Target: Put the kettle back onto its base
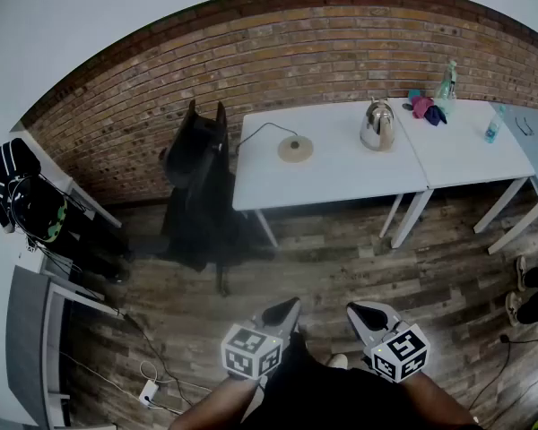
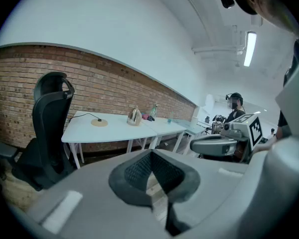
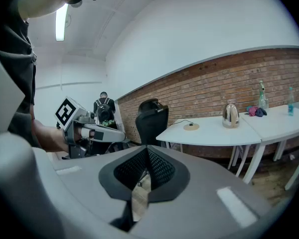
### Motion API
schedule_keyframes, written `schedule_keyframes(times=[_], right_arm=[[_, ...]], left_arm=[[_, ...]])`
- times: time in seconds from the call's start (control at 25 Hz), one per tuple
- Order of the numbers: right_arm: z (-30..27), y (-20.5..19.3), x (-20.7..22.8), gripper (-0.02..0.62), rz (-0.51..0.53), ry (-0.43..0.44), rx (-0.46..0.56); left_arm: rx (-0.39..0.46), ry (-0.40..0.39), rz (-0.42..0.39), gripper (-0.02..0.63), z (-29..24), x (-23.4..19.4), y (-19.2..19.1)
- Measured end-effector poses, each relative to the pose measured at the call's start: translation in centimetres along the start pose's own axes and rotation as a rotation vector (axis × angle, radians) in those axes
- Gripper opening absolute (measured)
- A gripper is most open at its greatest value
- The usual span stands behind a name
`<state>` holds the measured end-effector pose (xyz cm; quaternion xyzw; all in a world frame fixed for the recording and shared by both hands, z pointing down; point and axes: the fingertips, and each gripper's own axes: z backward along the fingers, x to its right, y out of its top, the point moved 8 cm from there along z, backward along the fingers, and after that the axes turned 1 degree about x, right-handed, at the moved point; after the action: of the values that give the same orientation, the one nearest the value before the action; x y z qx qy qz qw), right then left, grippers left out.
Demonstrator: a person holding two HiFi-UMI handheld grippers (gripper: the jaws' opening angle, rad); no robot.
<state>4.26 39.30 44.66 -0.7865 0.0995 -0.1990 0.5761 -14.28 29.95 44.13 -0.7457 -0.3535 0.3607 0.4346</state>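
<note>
I'm standing back on the wood floor [image 1: 359, 267], well apart from the white tabletop [image 1: 341, 177] against the brick wall [image 1: 251, 52]. The kettle [image 1: 377, 124], shiny metal, sits upright on that tabletop near its right end, off its base [image 1: 296, 149]. The base is the round tan disc to the kettle's left, apart from it, with a dark cord [image 1: 258, 131] running off toward the tabletop's left edge. My left tongs [image 1: 282, 315] and right tongs [image 1: 366, 315] hang side by side low in the head view, both tipped slightly downward and aimed toward the tabletop. In each gripper view the two dark pads meet at the tip, so both tongs are closed with nothing between them. A black office chair [image 1: 197, 182] stands just left of the tabletop. On the adjoining tabletop [image 1: 466, 150] to the right lie a bundle of pink and blue cloth [image 1: 426, 107] and two bottles.
</note>
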Motion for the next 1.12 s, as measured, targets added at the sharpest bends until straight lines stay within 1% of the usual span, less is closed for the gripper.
schedule_keyframes(times=[0.68, 0.88, 1.04, 1.12], right_arm=[[-0.31, -0.29, -0.38, 0.023, 0.008, -0.002, -0.02], [-0.5, 0.05, -0.46, 0.026, -0.015, 0.04, 0.0], [-0.75, -0.07, -0.28, 0.026, 0.006, 0.018, -0.011], [-0.7, -0.19, 0.03, 0.026, -0.001, 0.006, -0.015]], left_arm=[[0.02, 0.005, 0.025, 0.0, 0.62, -0.24, -0.65], [0.021, 0.005, 0.026, 0.0, 0.27, -0.4, -0.38], [0.019, 0.004, 0.026, 0.0, 0.07, -0.45, -0.22], [0.017, 0.003, 0.026, 0.0, -0.05, -0.39, -0.2]])
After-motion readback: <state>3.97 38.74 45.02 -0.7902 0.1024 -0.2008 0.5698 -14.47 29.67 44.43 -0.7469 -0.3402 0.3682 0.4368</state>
